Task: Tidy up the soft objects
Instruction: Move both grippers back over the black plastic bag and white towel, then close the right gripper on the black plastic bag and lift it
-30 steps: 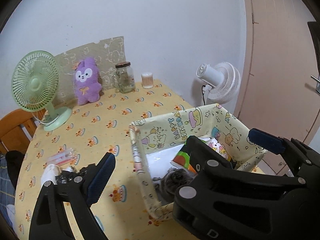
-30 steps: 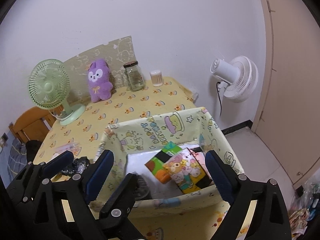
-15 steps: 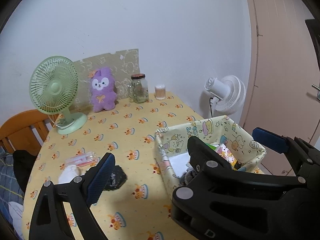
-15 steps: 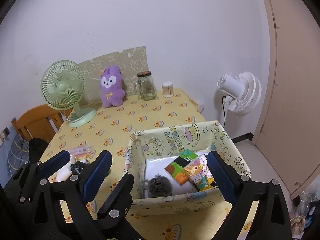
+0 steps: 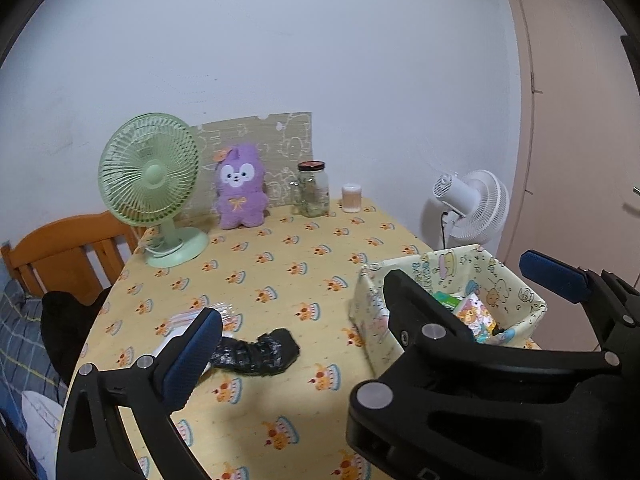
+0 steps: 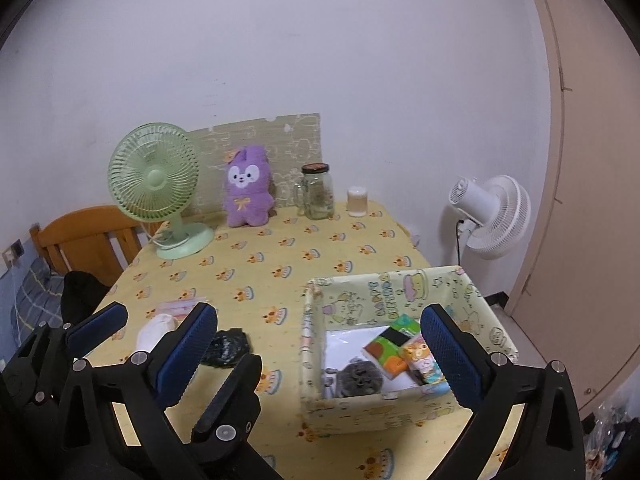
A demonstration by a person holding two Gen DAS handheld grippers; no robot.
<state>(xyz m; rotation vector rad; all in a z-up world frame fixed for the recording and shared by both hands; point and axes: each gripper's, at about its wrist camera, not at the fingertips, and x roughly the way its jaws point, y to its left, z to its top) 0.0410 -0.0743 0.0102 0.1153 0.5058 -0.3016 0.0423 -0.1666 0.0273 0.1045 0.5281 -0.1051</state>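
Observation:
A cartoon-print fabric basket [image 6: 384, 292] [image 5: 504, 276] stands near the table's front right. It holds a grey fuzzy item [image 6: 358, 376] and colourful tissue packs [image 6: 390, 354]. Left of the basket, a black crumpled cloth [image 5: 256, 354] [image 6: 226, 346] lies on the tablecloth. A white roll [image 6: 154, 330] and a clear packet [image 6: 176, 306] lie further left. A purple plush [image 5: 240, 188] sits at the back. My left gripper [image 5: 368, 287] and right gripper [image 6: 319, 312] hover side by side over the front edge. Their jaws are opening, and neither holds an object.
At the back stand a green desk fan [image 5: 150, 172], a glass jar [image 5: 312, 190] and a small container [image 5: 351, 198]. A white floor fan [image 6: 492, 216] is beyond the right edge, by a door. A wooden chair [image 5: 68, 252] is at the left.
Both grippers have drawn back and upward from the basket, so more of the table shows. The black cloth has come fully into view. Both pairs of jaws stand slightly wider.

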